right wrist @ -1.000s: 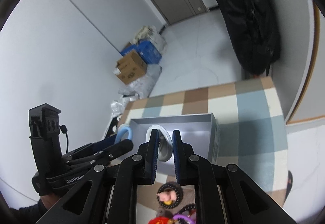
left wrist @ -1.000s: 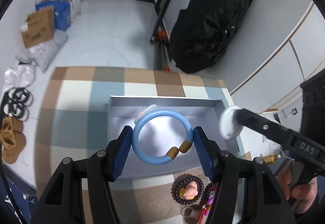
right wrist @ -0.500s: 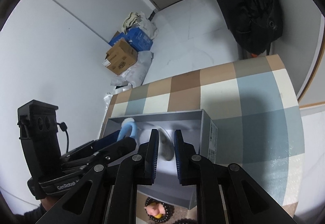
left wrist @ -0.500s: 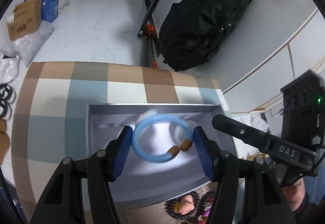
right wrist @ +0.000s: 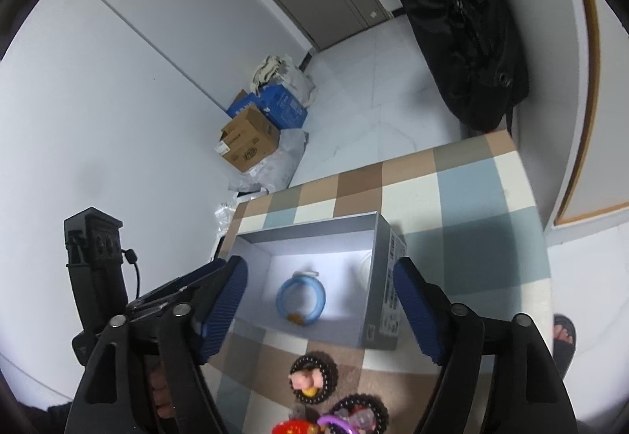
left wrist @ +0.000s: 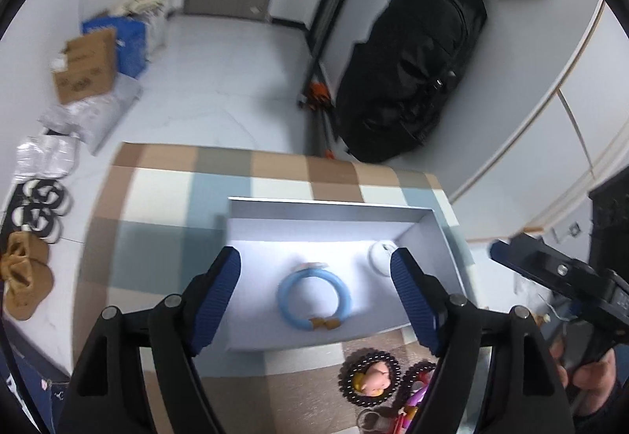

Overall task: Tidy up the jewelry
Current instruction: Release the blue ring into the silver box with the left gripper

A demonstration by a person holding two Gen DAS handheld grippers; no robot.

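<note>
The sticker on the side of the grey box [right wrist: 394, 300] is too blurry for me to read. My smooth, round blue bracelet [left wrist: 314, 301] with two brown beads lies flat inside it, near a small white round thing [left wrist: 382, 256], maybe a ring. My left gripper [left wrist: 314, 300] and right gripper [right wrist: 319, 307] are opening, holding nothing.

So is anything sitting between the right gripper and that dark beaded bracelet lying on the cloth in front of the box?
Nothing visible does. The right gripper, jaws opening with nothing between them, hangs above the beaded bracelet, which lies on bare cloth just outside the box.
</note>
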